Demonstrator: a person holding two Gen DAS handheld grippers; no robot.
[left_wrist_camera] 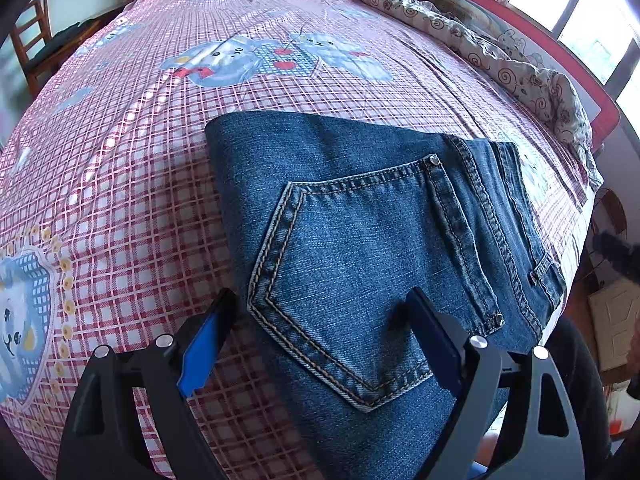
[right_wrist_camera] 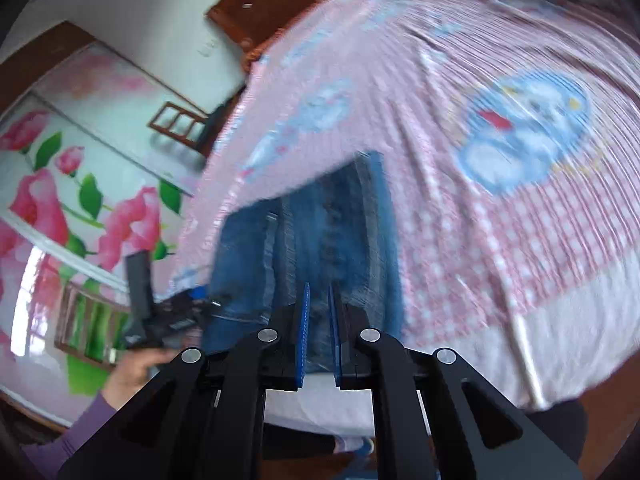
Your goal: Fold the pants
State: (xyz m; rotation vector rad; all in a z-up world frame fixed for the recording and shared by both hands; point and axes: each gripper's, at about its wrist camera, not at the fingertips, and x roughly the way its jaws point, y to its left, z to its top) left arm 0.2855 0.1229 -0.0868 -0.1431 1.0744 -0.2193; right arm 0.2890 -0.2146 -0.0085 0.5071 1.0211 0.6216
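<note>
Folded pants (left_wrist_camera: 360,248) of blue denim lie on the bed's pink checked sheet (left_wrist_camera: 132,184), near its front edge. They sit directly ahead of my left gripper (left_wrist_camera: 320,320), whose fingers are spread wide: the right finger is over the denim beside the back pocket (left_wrist_camera: 360,288), the left finger over bare sheet. The bundle's long axis runs from my left gripper away toward the far side of the bed, the waistband on the right. Tan stitching outlines the pocket, with rivets at its corners. In the blurred right wrist view, my right gripper (right_wrist_camera: 319,312) is over the pants (right_wrist_camera: 320,232), fingers nearly together; whether they pinch denim I cannot tell. A patterned quilt (left_wrist_camera: 500,64) lies bunched along the bed's far right edge.
</note>
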